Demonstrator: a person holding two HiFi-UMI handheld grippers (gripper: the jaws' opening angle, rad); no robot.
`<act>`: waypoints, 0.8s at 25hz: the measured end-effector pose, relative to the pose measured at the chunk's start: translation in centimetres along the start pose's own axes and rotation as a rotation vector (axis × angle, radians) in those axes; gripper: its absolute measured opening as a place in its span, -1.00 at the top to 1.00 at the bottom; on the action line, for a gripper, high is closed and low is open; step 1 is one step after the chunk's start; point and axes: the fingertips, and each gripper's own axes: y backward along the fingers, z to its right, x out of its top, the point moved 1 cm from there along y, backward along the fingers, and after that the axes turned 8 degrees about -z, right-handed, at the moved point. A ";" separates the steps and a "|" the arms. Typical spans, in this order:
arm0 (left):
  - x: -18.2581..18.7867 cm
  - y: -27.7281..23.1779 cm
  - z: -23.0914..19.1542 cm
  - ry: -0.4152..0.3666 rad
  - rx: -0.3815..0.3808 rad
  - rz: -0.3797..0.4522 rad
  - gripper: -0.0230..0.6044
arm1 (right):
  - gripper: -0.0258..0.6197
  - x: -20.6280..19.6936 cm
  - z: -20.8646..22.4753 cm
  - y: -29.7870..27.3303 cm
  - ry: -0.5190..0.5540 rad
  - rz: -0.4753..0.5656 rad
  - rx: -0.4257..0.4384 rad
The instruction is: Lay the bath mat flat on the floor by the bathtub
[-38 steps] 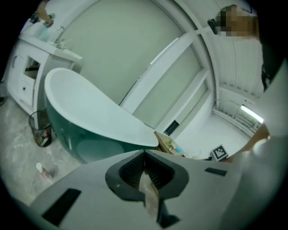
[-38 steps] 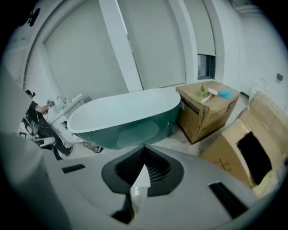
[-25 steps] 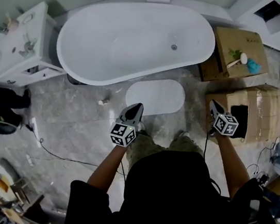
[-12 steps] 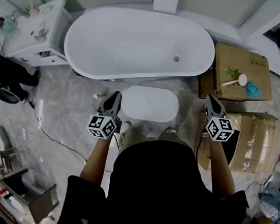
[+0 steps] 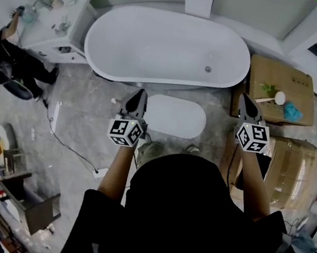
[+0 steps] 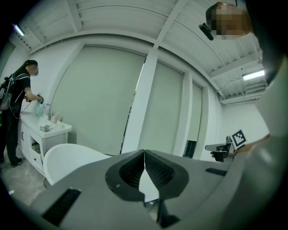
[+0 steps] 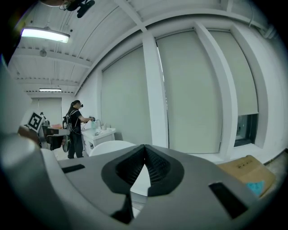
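Head view is showing white oval bath mat (image 5: 175,116) lying flat on grey floor (image 5: 84,112) beside white bathtub (image 5: 170,48), left gripper (image 5: 141,94) and right gripper (image 5: 245,97) hovering above, both clenched empty.

Left arm (image 5: 115,172) & right arm (image 5: 252,181) both stretched out fwd, roughly parallel. Left gripper (image 5: 140,95) pts at 12 o'clock, jaws pressed together w/ nothing btwn them. Right gripper (image 5: 245,100) leans to abt 11, also closed tight, empty.
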 end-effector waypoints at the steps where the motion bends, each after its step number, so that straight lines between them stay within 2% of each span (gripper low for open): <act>1: 0.3 -0.1 -0.2 -0.003 0.003 0.001 0.86 | 0.85 0.2 0.0 -0.1 -0.005 0.006 0.000; 6: 2.0 -0.2 -1.2 -0.012 0.004 0.022 0.86 | 0.85 0.6 -0.1 0.2 -0.041 0.018 -0.028; 13: 2.4 0.0 -2.7 -0.018 -0.041 0.044 0.86 | 0.85 1.4 -2.2 -0.8 0.027 0.028 -0.048; 16: 2.0 -0.2 -3.7 -0.027 -0.028 0.029 0.86 | 0.85 1.8 -3.0 -1.5 0.047 0.028 -0.053; 20: 1.4 -0.8 -4.2 -0.039 -0.031 0.007 0.86 | 0.85 1.8 -3.4 -1.8 0.002 0.035 -0.072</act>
